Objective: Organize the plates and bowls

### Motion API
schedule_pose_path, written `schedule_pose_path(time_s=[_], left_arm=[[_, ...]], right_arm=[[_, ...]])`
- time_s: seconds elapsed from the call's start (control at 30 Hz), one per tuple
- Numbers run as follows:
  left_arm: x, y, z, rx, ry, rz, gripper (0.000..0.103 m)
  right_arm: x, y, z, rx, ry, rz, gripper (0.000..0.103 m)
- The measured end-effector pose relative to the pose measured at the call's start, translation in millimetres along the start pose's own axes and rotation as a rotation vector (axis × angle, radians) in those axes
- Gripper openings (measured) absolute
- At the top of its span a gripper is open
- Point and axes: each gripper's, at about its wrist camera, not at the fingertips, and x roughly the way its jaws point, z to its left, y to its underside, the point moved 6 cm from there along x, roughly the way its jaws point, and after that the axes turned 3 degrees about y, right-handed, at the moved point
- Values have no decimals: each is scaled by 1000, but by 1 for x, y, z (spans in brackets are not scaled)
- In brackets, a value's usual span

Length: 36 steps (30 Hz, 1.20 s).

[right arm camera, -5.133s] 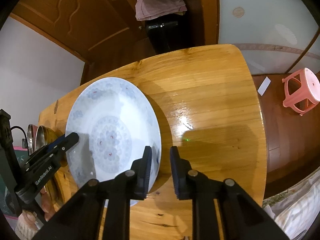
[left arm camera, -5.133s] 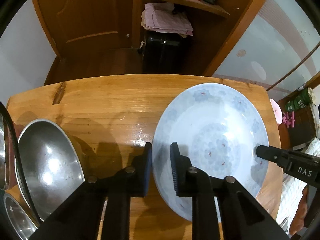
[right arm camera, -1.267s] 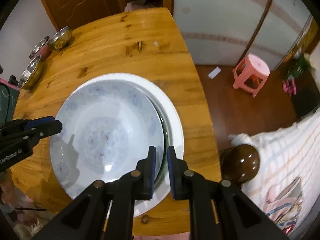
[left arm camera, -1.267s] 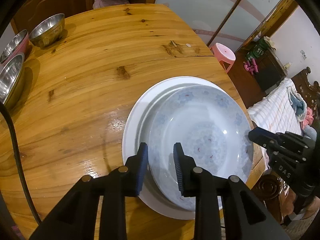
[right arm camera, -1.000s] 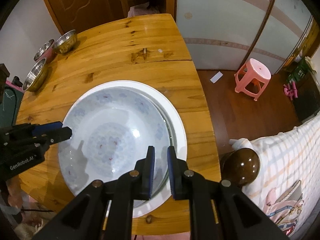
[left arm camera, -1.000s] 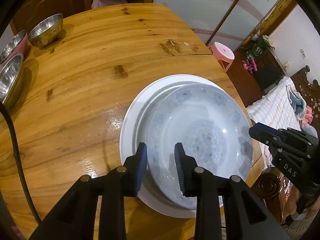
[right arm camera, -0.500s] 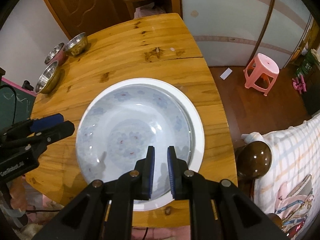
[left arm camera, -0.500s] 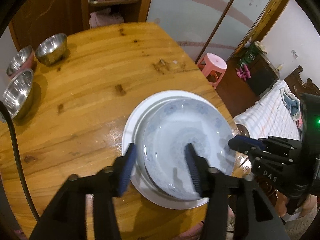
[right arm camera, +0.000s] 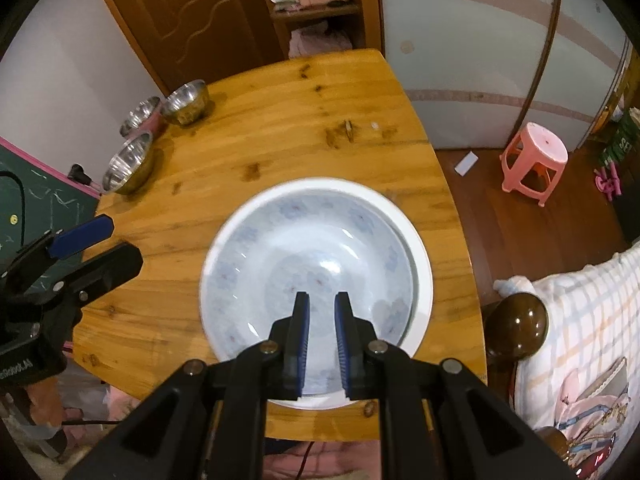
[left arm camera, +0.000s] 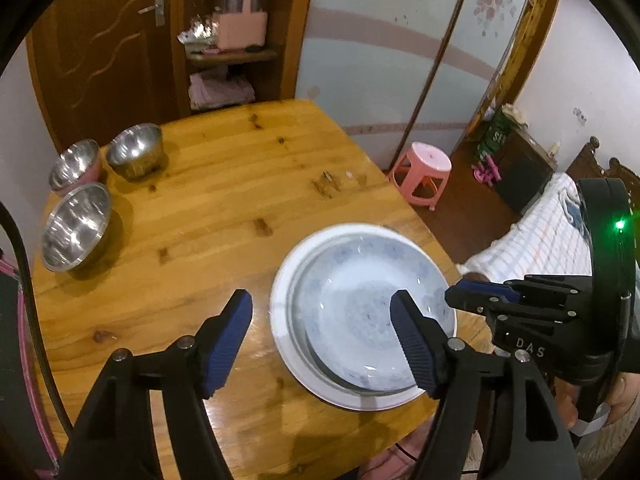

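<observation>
With floral plate [right arm camera: 316,264] nested on white plate [left arm camera: 288,344] at table [left arm camera: 224,200] near edge, stacking step looks finished. Left gripper [left arm camera: 324,340] opening wide, empty; right gripper [right arm camera: 320,336] near-closed, empty. Next: steel bowls [left arm camera: 76,224] at far corner, likely nesting.

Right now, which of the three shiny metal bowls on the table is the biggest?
The metal bowl nearest the camera, alone at the table's left edge. The other two behind it are clearly smaller and sit side by side.
</observation>
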Motion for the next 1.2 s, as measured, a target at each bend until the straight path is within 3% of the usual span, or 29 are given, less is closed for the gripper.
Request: schedule_pose_path(time_s=[0.37,0.43,0.5,0.67,0.9,1.0,1.2], left_arm=[[-108,-52,71,-78,-130,-229,89],[-128,-59,88,-96,-165,-263,90],[-149,-66,106,-108,-209,-299,90],[-185,-78,155,-149,-328,-346,92],[-185,-91,231,-213,-409,-326,93],[-164,-91,274,-275,-422,-275,93],[-102,-77,346,-380,-376,-132,93]], right_arm=[[-71,-73,54,-43,-99,-147,13],[-80,-86,67,-49,-122,-170,23],[-91,-101,81,-54,-143,-207,39],[-105,-139,123,-71,-218,-248,41],[-73,-185,180,-87,-284,-210,41],[-42,-198,206,-104,-303,-155,41],[38,-216,244,-138,-294,-16,41]])
